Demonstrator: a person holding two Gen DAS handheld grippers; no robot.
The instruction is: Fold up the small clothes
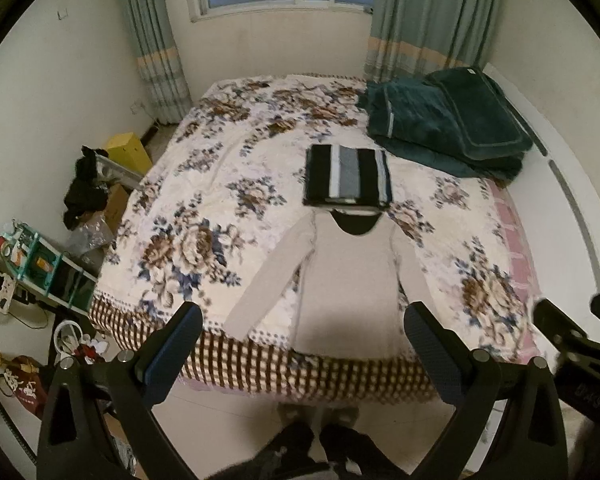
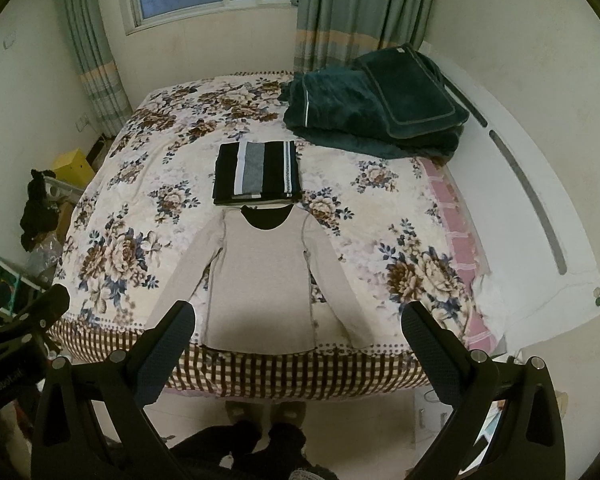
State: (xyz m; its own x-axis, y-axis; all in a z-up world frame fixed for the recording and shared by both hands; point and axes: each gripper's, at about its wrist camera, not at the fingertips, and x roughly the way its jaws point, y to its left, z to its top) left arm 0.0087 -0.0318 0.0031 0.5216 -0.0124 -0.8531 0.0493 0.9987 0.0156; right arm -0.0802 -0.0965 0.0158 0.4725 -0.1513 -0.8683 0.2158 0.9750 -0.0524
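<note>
A beige long-sleeved shirt (image 1: 348,280) lies flat on the floral bedspread (image 1: 204,208), hem at the near bed edge, sleeves spread, black inside the neck. It also shows in the right wrist view (image 2: 260,276). Behind its collar sits a folded black, white and grey striped garment (image 1: 347,176), also seen in the right wrist view (image 2: 256,172). My left gripper (image 1: 306,340) is open and empty, held above the shirt's hem. My right gripper (image 2: 298,340) is open and empty, above the bed's near edge. Neither touches the cloth.
A dark green folded blanket (image 1: 448,124) lies at the bed's far right. A white headboard (image 2: 540,208) runs along the right. Cluttered shelves, bags and a yellow box (image 1: 128,152) stand on the floor left of the bed. The person's feet (image 2: 264,412) stand at the bed's foot.
</note>
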